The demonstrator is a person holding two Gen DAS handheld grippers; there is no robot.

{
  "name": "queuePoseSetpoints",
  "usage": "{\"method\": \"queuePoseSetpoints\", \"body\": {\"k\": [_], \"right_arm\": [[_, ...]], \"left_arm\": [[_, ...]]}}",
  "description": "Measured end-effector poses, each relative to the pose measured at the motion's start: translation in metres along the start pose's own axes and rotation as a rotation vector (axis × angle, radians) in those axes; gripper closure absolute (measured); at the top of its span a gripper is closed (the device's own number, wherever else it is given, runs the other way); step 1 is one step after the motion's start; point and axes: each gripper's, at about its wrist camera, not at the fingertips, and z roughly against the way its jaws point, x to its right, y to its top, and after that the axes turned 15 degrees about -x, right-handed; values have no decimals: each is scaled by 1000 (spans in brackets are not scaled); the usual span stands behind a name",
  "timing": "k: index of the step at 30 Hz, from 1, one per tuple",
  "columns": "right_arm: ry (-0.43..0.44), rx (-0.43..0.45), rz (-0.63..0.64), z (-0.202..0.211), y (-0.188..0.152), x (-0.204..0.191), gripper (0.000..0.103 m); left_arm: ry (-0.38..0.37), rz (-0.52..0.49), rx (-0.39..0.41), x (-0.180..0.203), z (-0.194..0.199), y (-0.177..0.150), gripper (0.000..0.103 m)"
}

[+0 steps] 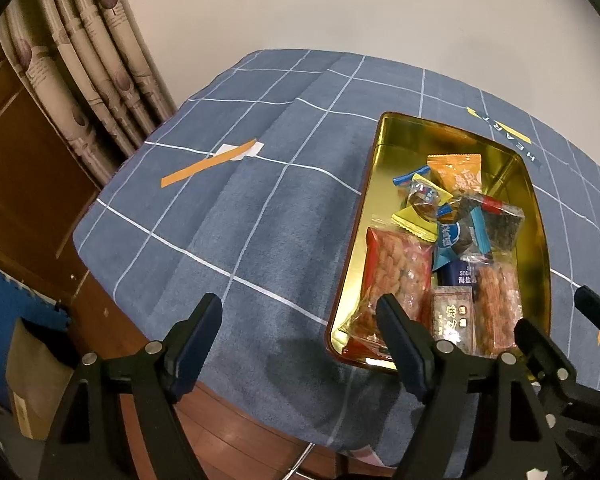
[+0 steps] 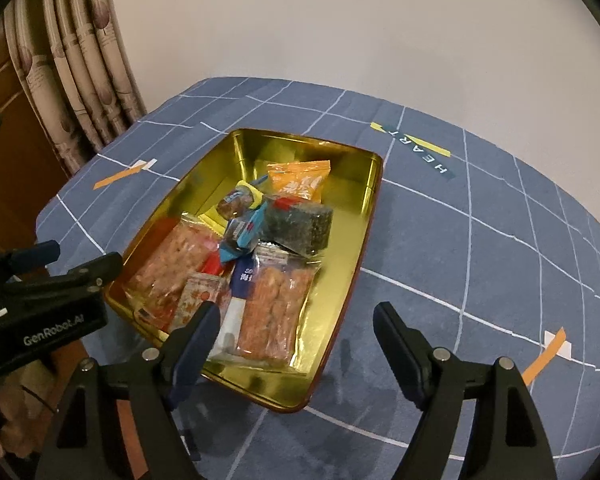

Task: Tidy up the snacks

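Note:
A gold tin tray [image 1: 384, 184] [image 2: 340, 280] sits on the blue checked tablecloth and holds several snack packs: an orange packet [image 1: 458, 172] [image 2: 300, 180], a dark seaweed pack [image 1: 500, 220] [image 2: 300, 224], red-orange clear bags [image 1: 396, 276] [image 2: 276, 316] and wrapped candies [image 1: 424, 200] [image 2: 240, 200]. My left gripper [image 1: 300, 316] is open and empty, above the cloth at the tray's near left corner. My right gripper [image 2: 296, 324] is open and empty over the tray's near right end. The right gripper also shows in the left wrist view [image 1: 564, 320], and the left gripper shows in the right wrist view [image 2: 76, 260].
The blue tablecloth [image 1: 220, 220] [image 2: 480, 280] covers a table by a white wall. Curtains [image 1: 84, 60] [image 2: 72, 60] and a wooden cabinet [image 1: 16, 184] stand at the left. A cardboard box [image 1: 32, 384] sits on the floor below the table's edge.

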Motion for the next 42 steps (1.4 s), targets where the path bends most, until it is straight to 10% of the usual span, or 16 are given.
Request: {"method": "queuePoseSetpoints", "body": {"k": [42], "right_arm": [[-2, -54, 40, -17, -9, -9, 22]], "left_arm": [[-18, -13, -14, 2, -1, 0, 26]]}}
